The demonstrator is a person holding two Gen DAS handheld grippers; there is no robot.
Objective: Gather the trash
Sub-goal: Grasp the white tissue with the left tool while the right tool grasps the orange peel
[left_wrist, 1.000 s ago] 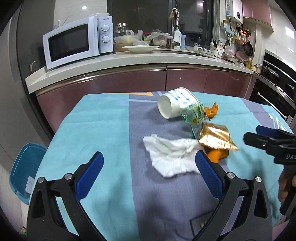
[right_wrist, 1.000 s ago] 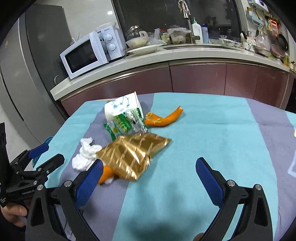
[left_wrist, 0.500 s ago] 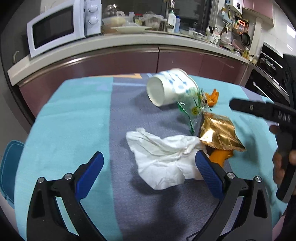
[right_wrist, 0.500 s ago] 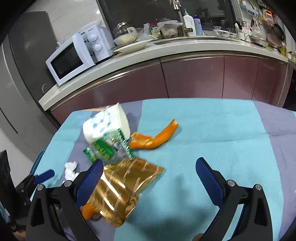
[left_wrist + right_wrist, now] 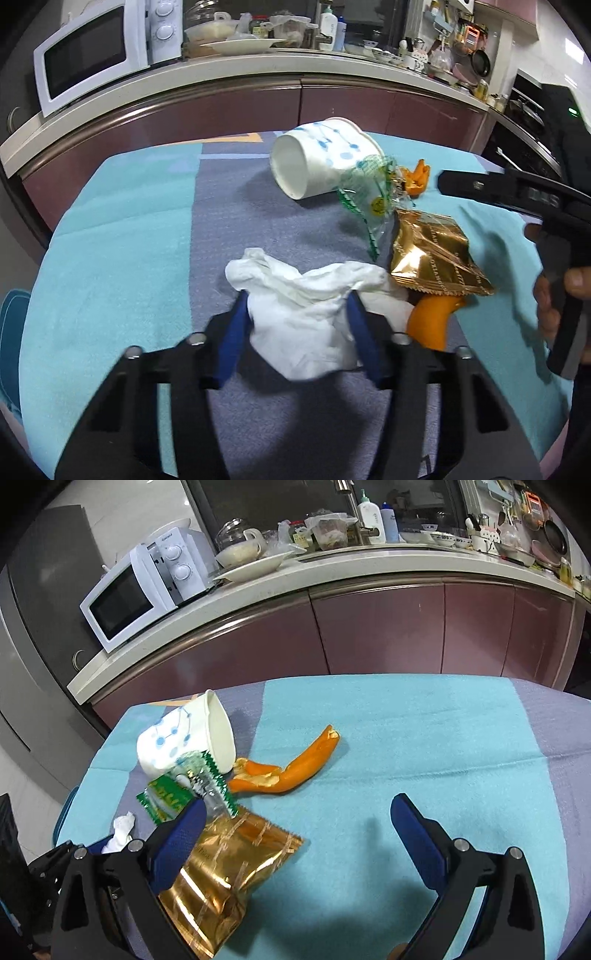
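My left gripper (image 5: 297, 314) is closing, and its blue pads pinch a crumpled white tissue (image 5: 303, 306) on the table. Just right of the tissue lie a gold foil wrapper (image 5: 432, 254) and an orange peel (image 5: 432, 321). Farther back, a white paper cup (image 5: 317, 158) with blue dots lies on its side beside a green-and-clear wrapper (image 5: 369, 192). My right gripper (image 5: 299, 808) stands open and holds nothing. Its left finger hangs over the gold wrapper (image 5: 229, 867). A long orange peel (image 5: 288, 771) lies beyond it, next to the cup (image 5: 184, 734).
The table wears a teal and grey cloth (image 5: 110, 240). A blue bin (image 5: 11, 332) sits on the floor past the table's left edge. Behind stands a kitchen counter (image 5: 332, 576) with a microwave (image 5: 147, 590) and dishes. A hand (image 5: 554, 295) holds the right gripper.
The left gripper came forward and down over the tissue, and its jaws went from wide apart to pinching it. The right gripper shifted left toward the gold wrapper.
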